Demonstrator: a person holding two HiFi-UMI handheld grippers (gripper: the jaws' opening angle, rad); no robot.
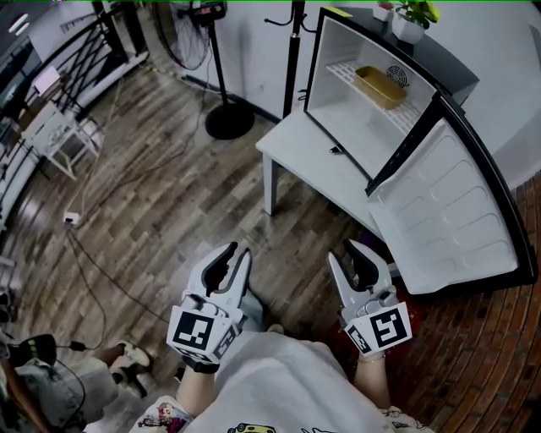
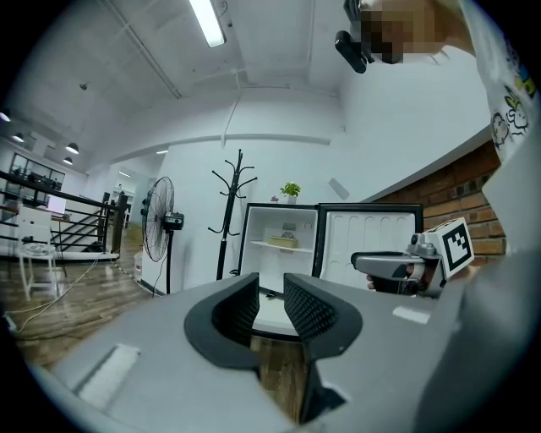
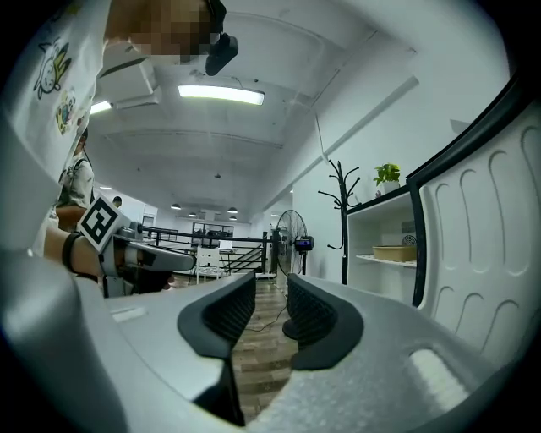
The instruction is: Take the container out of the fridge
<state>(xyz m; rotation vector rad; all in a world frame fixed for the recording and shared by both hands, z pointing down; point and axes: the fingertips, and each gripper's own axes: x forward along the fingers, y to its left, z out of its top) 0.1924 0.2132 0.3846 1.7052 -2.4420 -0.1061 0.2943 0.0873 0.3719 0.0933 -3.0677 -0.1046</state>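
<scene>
White table [image 1: 296, 150], open fridge [image 1: 331, 93]: shallow tan container [image 1: 379, 86] on shelf [image 1: 345, 71]; left gripper [image 1: 237, 250], right gripper [image 1: 345, 250] fingers parted, empty.

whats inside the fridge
One tan container on the wire shelf of the fridge. Space below it looks bare. The open door covers part of its right side in the head view.

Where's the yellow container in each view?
Head view: yellow container upper right, inside the open fridge.
Left gripper view: near centre, small, inside the fridge.
Right gripper view: right of centre, at mid-height.
Shared landmark: potted plant on top of the fridge.
</scene>
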